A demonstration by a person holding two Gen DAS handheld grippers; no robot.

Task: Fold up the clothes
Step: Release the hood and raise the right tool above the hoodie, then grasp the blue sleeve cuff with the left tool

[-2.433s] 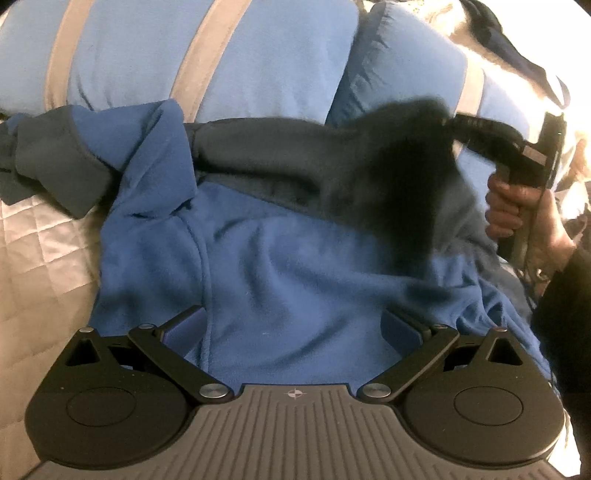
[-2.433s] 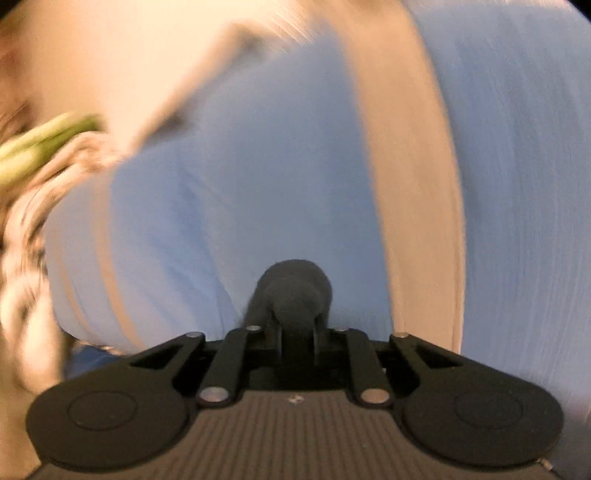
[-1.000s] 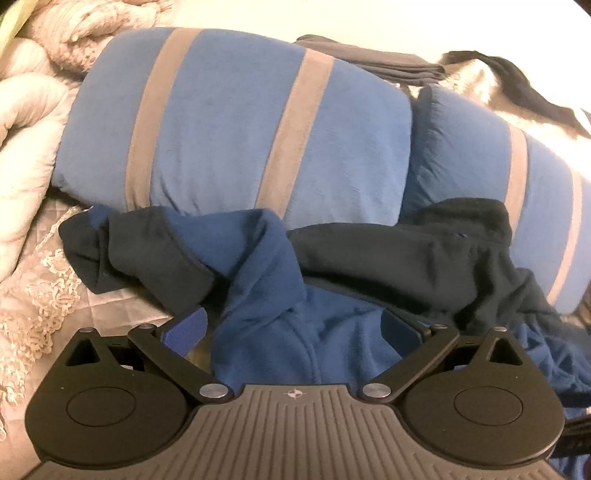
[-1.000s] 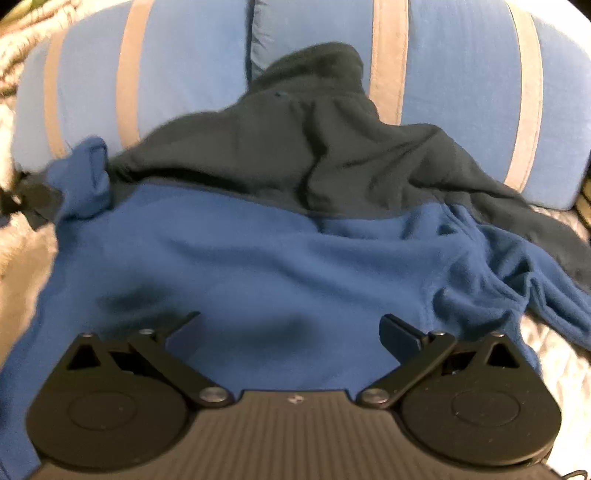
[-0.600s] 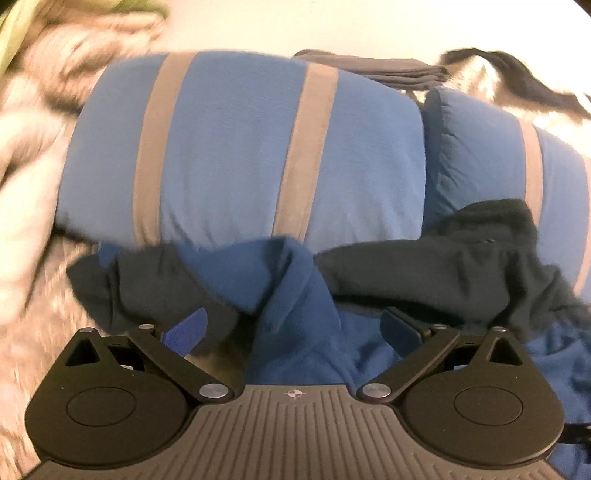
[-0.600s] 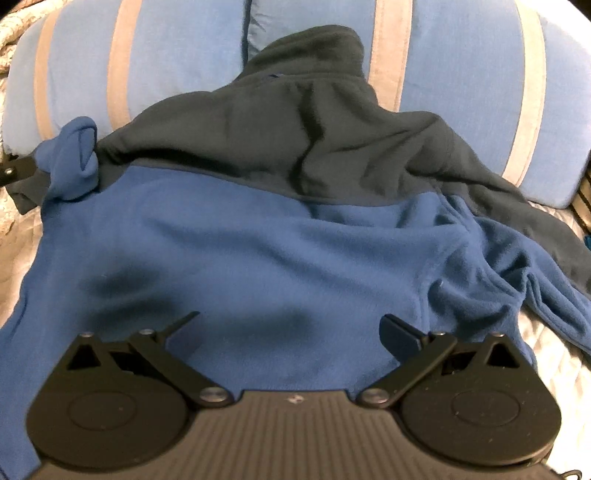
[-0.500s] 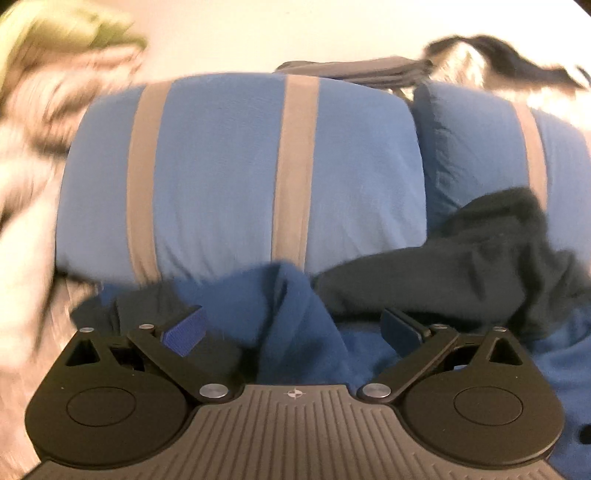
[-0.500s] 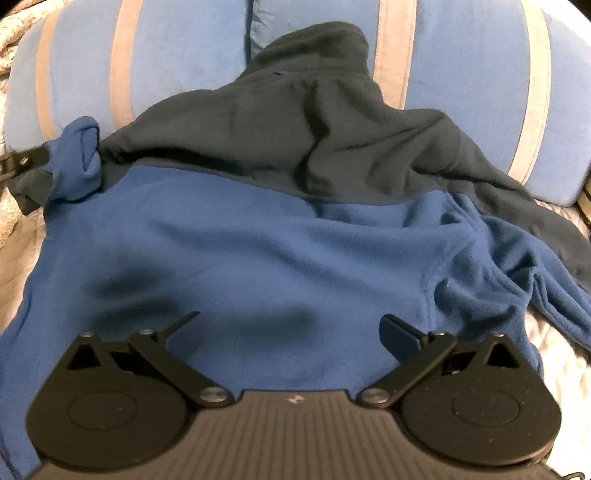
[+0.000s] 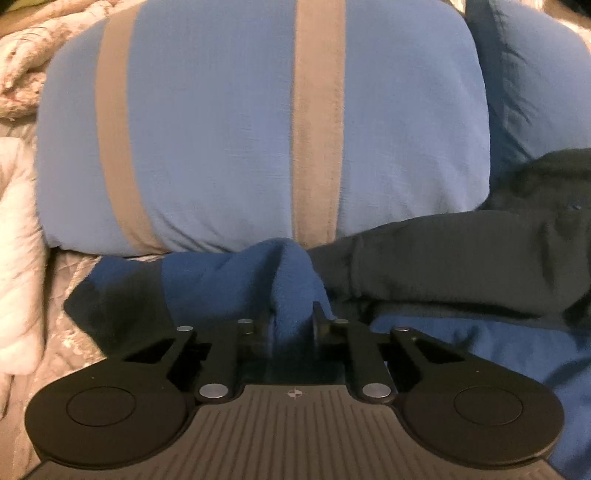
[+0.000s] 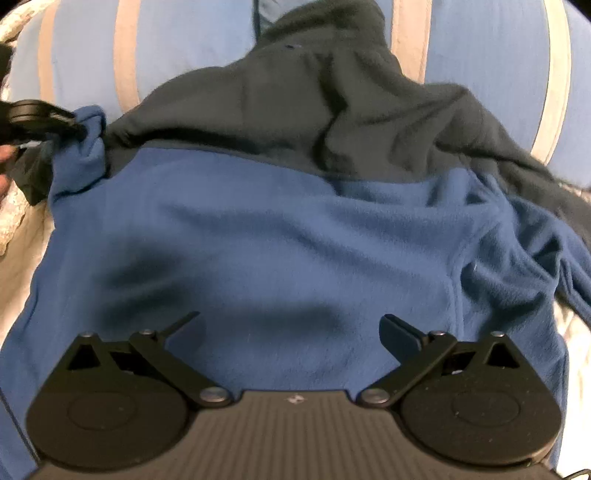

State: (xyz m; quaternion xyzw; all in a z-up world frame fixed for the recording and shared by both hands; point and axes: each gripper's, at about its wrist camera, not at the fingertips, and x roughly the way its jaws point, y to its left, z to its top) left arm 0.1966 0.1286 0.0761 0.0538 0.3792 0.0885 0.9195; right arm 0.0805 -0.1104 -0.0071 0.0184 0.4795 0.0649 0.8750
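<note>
Your left gripper (image 9: 293, 323) sits low over the bed, pointing straight at the pillows, and its two fingers are drawn in tight on a bunched ridge of blue fleece that stands up between them. From the right wrist view you can see that same gripper at the far left edge, its tip buried in the blue fold at the garment's shoulder. Your right gripper (image 10: 290, 328) hovers above the middle of the garment's blue back panel, angled down and forward, with its fingers (image 10: 400, 334) spread wide and nothing between them; whether the tips touch the cloth cannot be told.

Count what lies before you: one fleece jacket (image 10: 258, 240), two blue pillows with tan stripes, the left pillow (image 9: 229, 122) and the right pillow (image 10: 491, 55), one pale fluffy blanket (image 9: 18, 229) at the left, and the quilted bedcover (image 9: 66, 332) beneath.

The jacket lies spread on the bedcover with its top end pushed up against the foot of both pillows. Its lower body is bright blue, and the yoke and collar (image 10: 332, 33) are dark charcoal, the collar riding up against the seam where the two pillows meet. One blue sleeve (image 10: 535, 251) trails off rumpled to the right; the sleeve on the left is crumpled, its dark cuff (image 9: 110, 306) lying just beside your left gripper. The fabric is creased and unfolded.
</note>
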